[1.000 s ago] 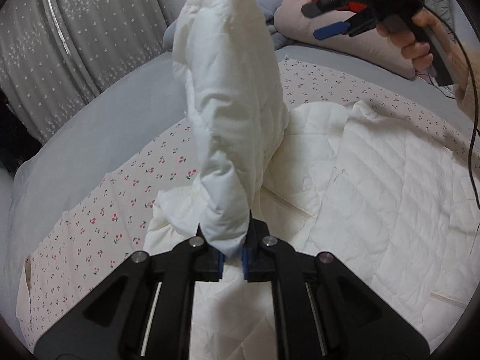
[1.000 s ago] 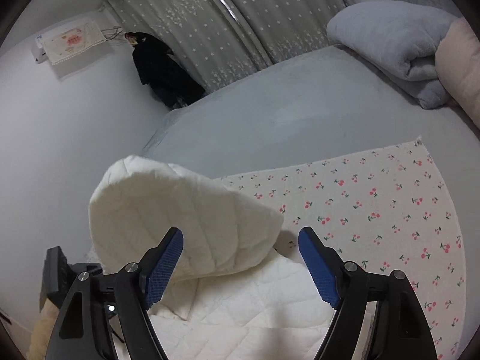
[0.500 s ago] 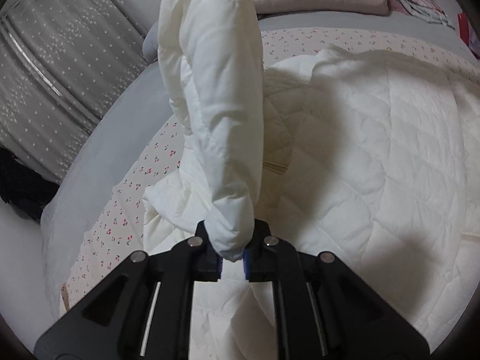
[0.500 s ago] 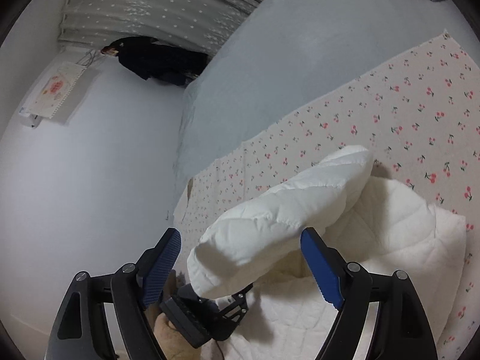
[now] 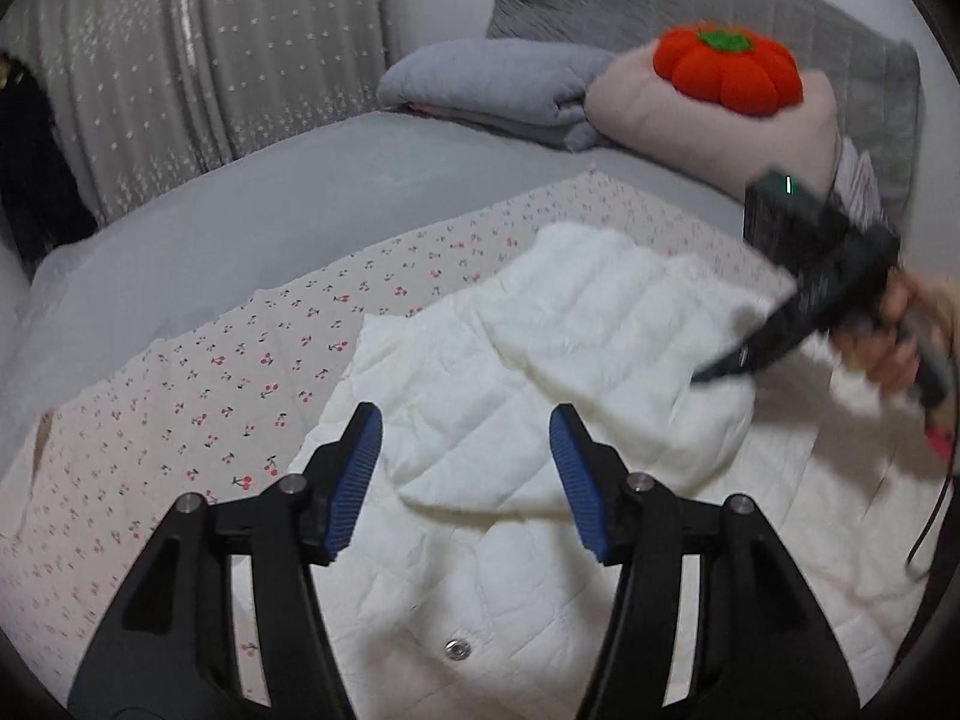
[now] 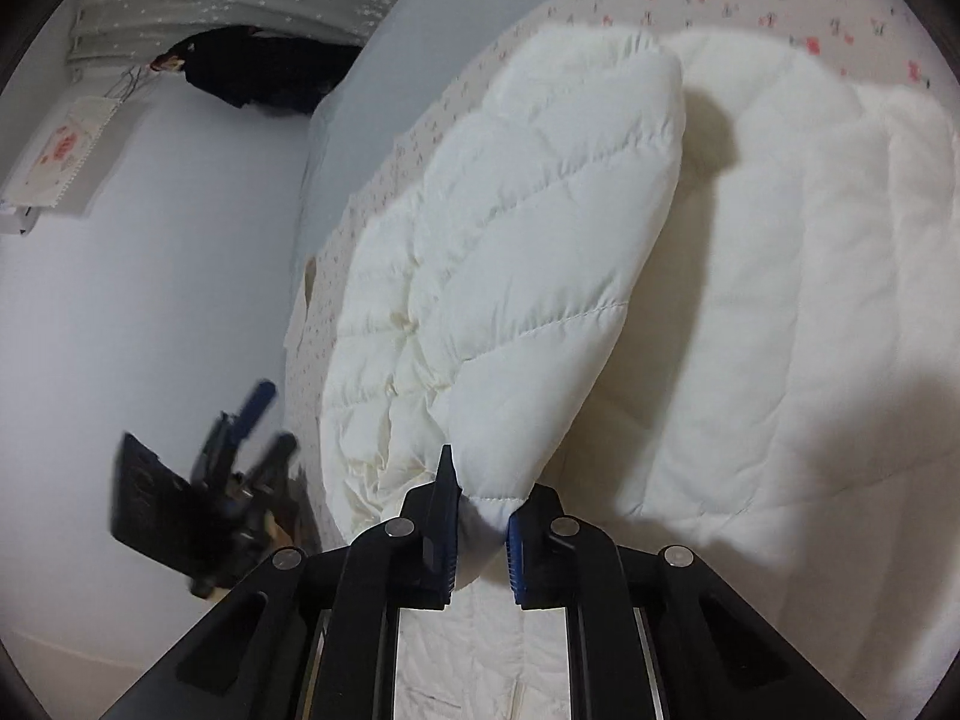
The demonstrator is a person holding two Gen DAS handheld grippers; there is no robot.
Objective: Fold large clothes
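Lying spread over the cherry-print sheet (image 5: 252, 360): white quilted jacket (image 5: 540, 420), front up, snap button (image 5: 457, 649) showing near the bottom. Hovering just above its near part: left gripper (image 5: 465, 468), blue pads (image 5: 360, 468) standing wide apart, gripping nothing. Pinching the cuff end of the sleeve (image 6: 540, 228): right gripper (image 6: 480, 531), pads drawn narrow with the white fabric caught between them. Lying across the jacket body: that sleeve, puffed and folded inward, casting a shadow on the panel beside it.

Sitting at the far end of the bed: folded grey blanket (image 5: 492, 90), pink pillow (image 5: 708, 126) touching it, orange pumpkin cushion (image 5: 726, 72) resting on the pillow. Hanging behind: dotted grey curtain (image 5: 180, 48). Showing blurred at the right of the left view: the hand (image 5: 894, 336) gripping the right tool.

Running along the left side: bare grey bedcover (image 5: 240, 222). Bordering the bed in the right view: white wall (image 6: 150, 240), dark garment (image 6: 252, 69) hanging against it.
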